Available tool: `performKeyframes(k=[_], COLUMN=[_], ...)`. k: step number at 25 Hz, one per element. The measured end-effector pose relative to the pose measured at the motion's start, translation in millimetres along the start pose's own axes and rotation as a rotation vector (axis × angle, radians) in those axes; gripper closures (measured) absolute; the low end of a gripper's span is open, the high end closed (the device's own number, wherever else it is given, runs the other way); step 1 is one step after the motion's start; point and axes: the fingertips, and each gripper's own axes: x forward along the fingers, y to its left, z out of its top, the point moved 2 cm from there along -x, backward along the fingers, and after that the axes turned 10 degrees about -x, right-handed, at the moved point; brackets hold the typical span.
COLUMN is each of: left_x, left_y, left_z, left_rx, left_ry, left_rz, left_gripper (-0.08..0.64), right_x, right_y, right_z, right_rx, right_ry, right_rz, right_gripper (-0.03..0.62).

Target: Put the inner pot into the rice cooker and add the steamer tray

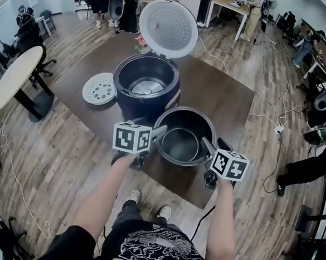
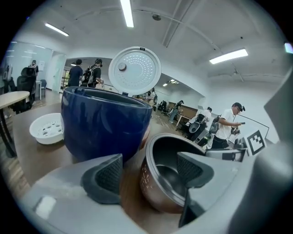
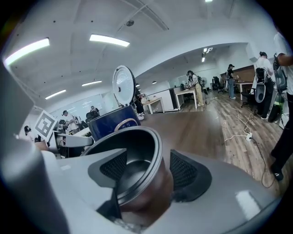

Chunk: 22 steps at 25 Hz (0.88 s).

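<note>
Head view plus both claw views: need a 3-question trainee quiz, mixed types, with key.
1. True or false: the rice cooker has its lid shut.
2. The steamer tray lies: A) inside the cooker, B) on the table beside the cooker, C) on the floor.
3. What does the right claw straddle?
Key: 1 false, the lid stands open. 2 B. 3 The wall of the inner pot, one jaw inside, one outside.
</note>
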Motion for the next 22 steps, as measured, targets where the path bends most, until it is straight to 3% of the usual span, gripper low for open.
performKeyframes(k=[6, 12, 22], left_x=[0.7, 0.2, -0.8], left_y=[0.0, -0.7, -12.3], left_z=[-11.2, -22.4, -34.1], left_rx=[-0.052, -0.090, -0.146], left_ry=[0.005, 0.004, -0.037], left_rz=[-0.013, -0.011, -0.019], left_gripper=[0.250, 0.278, 0.414], right_x=[5.7, 7.7, 6.7], right_y=[-0.4, -1.8, -1.0], right_z=[-9.5, -10.7, -13.0], right_rx=[0.017, 0.026, 0.027], right_ry=[0.023, 0.009, -0.013], right_rz=[0.027, 0.037, 0.061], right_gripper=[0.366, 0.414, 0.420])
